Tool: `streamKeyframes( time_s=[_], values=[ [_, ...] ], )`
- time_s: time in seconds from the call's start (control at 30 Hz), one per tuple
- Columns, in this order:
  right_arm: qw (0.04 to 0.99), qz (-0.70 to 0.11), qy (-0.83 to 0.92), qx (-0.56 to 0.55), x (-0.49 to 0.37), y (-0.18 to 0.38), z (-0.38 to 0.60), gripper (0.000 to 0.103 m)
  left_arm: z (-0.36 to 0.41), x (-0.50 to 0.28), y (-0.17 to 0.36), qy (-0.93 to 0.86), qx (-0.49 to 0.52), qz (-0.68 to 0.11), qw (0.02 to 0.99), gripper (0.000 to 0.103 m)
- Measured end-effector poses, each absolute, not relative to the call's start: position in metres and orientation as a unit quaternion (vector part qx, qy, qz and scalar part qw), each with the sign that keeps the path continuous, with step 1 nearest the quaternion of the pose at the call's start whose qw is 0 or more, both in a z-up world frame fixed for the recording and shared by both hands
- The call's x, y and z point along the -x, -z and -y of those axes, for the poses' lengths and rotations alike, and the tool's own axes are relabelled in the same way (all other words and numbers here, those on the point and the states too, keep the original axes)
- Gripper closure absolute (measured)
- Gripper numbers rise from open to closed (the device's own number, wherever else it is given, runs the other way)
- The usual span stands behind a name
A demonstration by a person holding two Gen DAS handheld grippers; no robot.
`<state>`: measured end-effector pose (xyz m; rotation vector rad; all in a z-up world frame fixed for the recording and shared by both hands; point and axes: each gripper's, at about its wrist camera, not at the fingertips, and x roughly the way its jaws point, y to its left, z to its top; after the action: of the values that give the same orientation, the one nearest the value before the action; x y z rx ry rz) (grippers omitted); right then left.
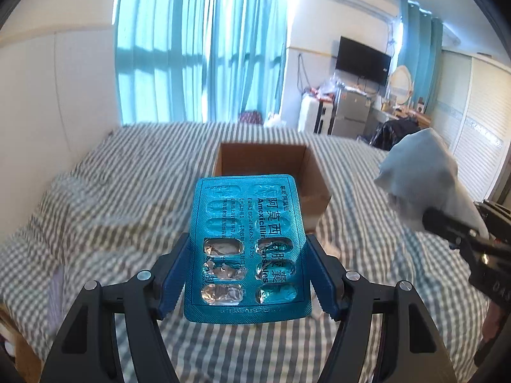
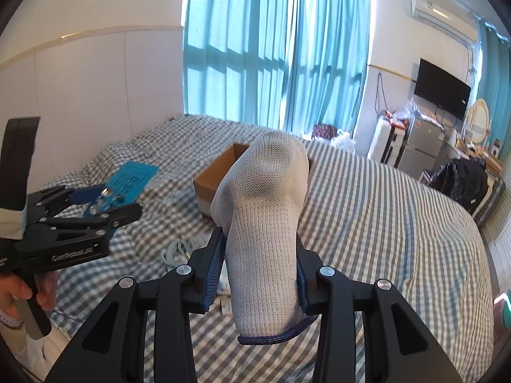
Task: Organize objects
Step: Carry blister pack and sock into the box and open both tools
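My left gripper (image 1: 247, 255) is shut on a blue blister pack of capsules (image 1: 247, 223), held flat above the striped bed; several of its near pockets are burst. The pack and that gripper (image 2: 105, 199) also show at the left of the right wrist view. My right gripper (image 2: 255, 255) is shut on a white knit sock with a blue cuff (image 2: 265, 223), which stands up between the fingers. The sock (image 1: 418, 175) hangs at the right of the left wrist view. An open cardboard box (image 1: 274, 166) sits on the bed beyond both grippers, partly hidden by the sock (image 2: 217, 175).
The bed with a grey-and-white striped cover (image 2: 383, 223) fills the lower view. A coiled white cable (image 2: 175, 252) lies on it below the sock. A wall (image 2: 95, 95) runs on the left, turquoise curtains (image 2: 274, 57) behind, cluttered furniture and a television (image 2: 442, 87) at the right.
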<state>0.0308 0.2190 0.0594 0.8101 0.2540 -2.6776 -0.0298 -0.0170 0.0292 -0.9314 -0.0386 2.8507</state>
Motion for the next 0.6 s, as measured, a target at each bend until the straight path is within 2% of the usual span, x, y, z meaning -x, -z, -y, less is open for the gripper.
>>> streamKeyframes(
  time_s=[0.27,0.6],
  values=[
    [0.179,-0.087,0.942,-0.268,0.015,-0.088,-0.215,0.065,0.008,0.081,-0.06,-0.956,0.281,0.008,0.077,0.033],
    [0.182,-0.072,0.945,-0.261,0.104,-0.098,-0.218,0.065,-0.005,0.162,-0.062,-0.957,0.279,-0.001,0.076,0.033]
  ],
)
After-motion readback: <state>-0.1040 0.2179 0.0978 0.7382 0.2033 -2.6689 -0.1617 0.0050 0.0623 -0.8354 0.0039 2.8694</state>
